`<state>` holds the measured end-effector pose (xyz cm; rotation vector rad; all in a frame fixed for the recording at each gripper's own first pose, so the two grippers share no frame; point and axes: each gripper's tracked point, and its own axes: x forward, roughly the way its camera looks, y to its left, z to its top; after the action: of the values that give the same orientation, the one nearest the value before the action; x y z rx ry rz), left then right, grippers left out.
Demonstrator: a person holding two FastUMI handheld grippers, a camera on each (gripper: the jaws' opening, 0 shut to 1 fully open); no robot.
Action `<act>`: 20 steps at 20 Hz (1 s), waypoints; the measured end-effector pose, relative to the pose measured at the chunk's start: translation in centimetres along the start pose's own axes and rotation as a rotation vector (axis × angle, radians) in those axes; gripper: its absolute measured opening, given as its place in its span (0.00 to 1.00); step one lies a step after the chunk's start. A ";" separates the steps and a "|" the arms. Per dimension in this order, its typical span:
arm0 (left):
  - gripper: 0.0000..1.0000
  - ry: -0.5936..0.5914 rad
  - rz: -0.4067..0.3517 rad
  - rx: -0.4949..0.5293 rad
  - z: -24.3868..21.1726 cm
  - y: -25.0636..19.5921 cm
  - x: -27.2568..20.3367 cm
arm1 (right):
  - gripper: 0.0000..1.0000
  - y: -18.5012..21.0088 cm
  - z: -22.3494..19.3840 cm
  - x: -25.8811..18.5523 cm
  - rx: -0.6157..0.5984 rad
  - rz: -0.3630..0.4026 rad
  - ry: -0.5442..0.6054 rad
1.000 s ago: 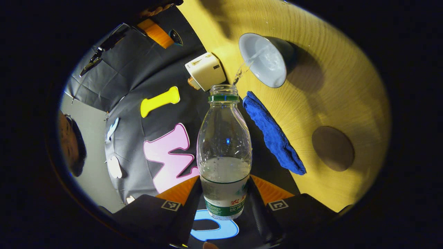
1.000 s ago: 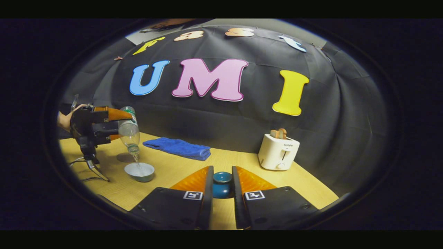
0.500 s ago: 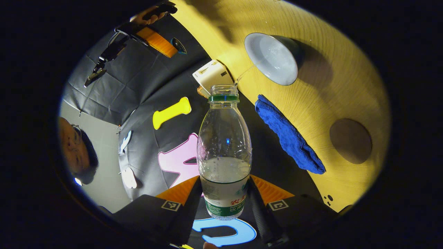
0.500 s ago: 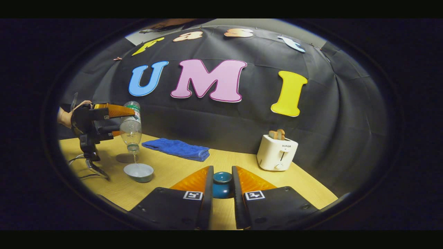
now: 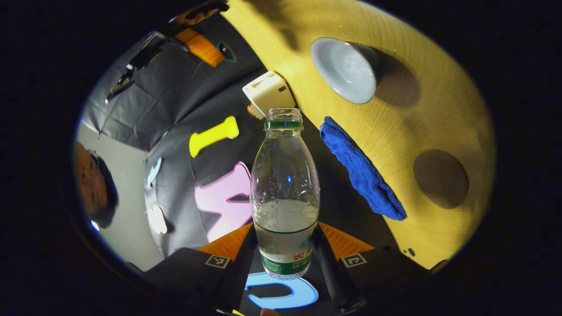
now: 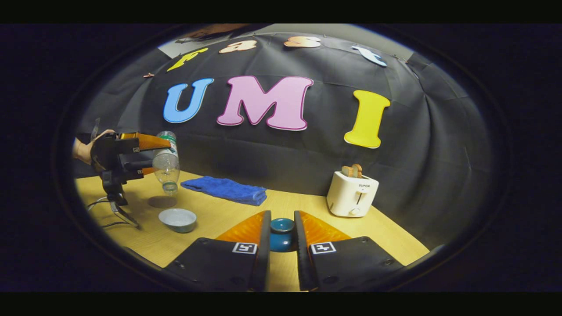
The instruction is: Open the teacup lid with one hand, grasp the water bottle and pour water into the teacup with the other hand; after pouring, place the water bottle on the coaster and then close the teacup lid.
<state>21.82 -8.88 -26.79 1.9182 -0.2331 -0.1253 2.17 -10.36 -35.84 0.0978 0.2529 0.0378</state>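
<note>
The water bottle (image 5: pixel 284 193) is being clamped at its labelled lower body between both fingers of the left gripper (image 5: pixel 284 250); it is being held tilted, uncapped mouth down, above the table (image 6: pixel 219 215), off to one side of the open teacup (image 6: pixel 177 219). The round coaster (image 6: pixel 162 201) is lying just behind the cup, near the table's left end, with bare wood around it. A blue towel (image 6: pixel 226 188) is lying along the back edge. The blue lid (image 6: pixel 281 235) is being pinched between the right gripper (image 6: pixel 281 245) fingers, well apart from the cup. A toaster (image 6: pixel 352 193) is standing toward the right.
</note>
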 end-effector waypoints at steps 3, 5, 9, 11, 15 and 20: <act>0.76 0.044 -0.041 -0.320 -0.7 0.4 -0.9 | 0.30 0.5 -0.1 0.1 0.001 0.005 -0.001; 0.76 0.067 -0.055 -0.529 -0.7 1.1 -0.7 | 0.30 0.8 0.0 0.1 0.002 0.009 0.000; 0.76 0.123 -0.069 -1.009 -2.5 1.8 -0.7 | 0.30 1.2 0.0 0.3 0.003 0.012 0.002; 0.76 0.118 -0.103 -1.290 -2.0 1.2 0.0 | 0.30 1.4 -0.1 0.3 0.004 0.014 0.005; 0.76 0.166 -0.129 -1.713 -2.5 -1.0 0.3 | 0.30 1.5 -0.2 0.5 0.009 0.015 0.007; 0.76 0.200 -0.167 -1.989 -2.2 -4.3 0.1 | 0.30 1.8 -0.2 0.6 0.006 0.018 0.010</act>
<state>22.83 -5.50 -30.02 -0.0467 0.1930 -0.1659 2.68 -8.56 -36.01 0.1055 0.2623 0.0556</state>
